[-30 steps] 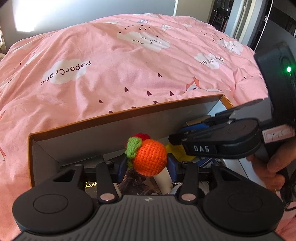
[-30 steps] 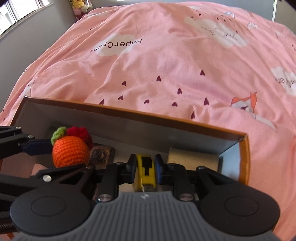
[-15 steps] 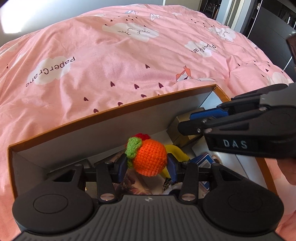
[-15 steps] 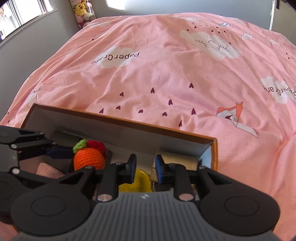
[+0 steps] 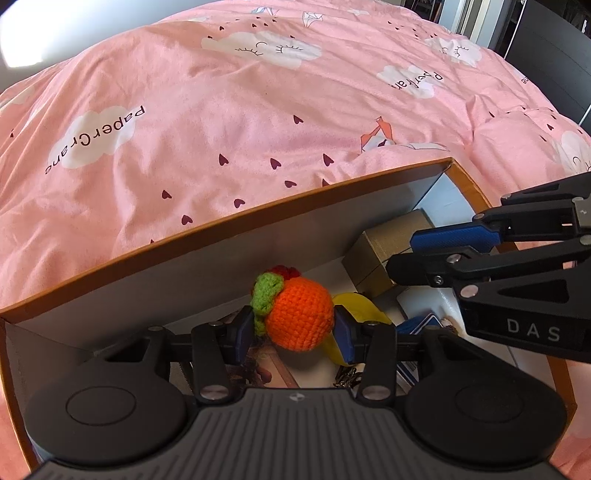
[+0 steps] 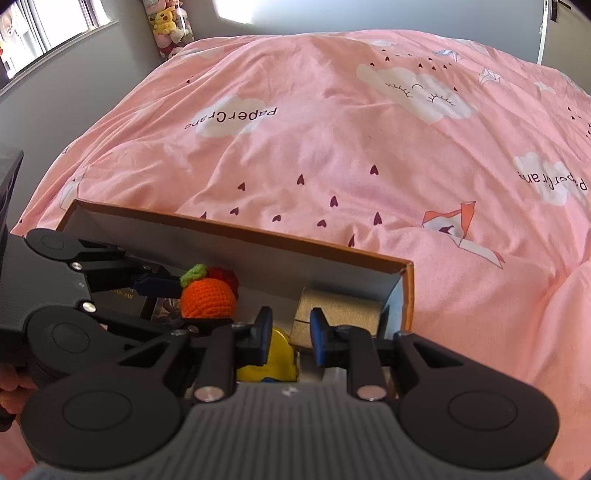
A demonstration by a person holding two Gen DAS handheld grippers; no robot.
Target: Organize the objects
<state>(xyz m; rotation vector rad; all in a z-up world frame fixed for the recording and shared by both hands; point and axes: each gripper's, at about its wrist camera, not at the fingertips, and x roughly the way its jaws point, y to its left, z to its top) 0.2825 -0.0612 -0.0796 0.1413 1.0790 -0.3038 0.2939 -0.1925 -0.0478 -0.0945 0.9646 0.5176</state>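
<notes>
I held the orange crocheted ball clamped in my left gripper above the orange-rimmed cardboard box, my right gripper parted and empty beside it; next, I judged, lower and release.

- Bright daylight fills both views; the window at upper left of the right wrist view is blown out.
- A glare patch whitens the wall.
- The box interior lies in shadow, its contents perhaps too dim to identify.
- Fisheye bends the bed edges; focus stays sharp.
</notes>
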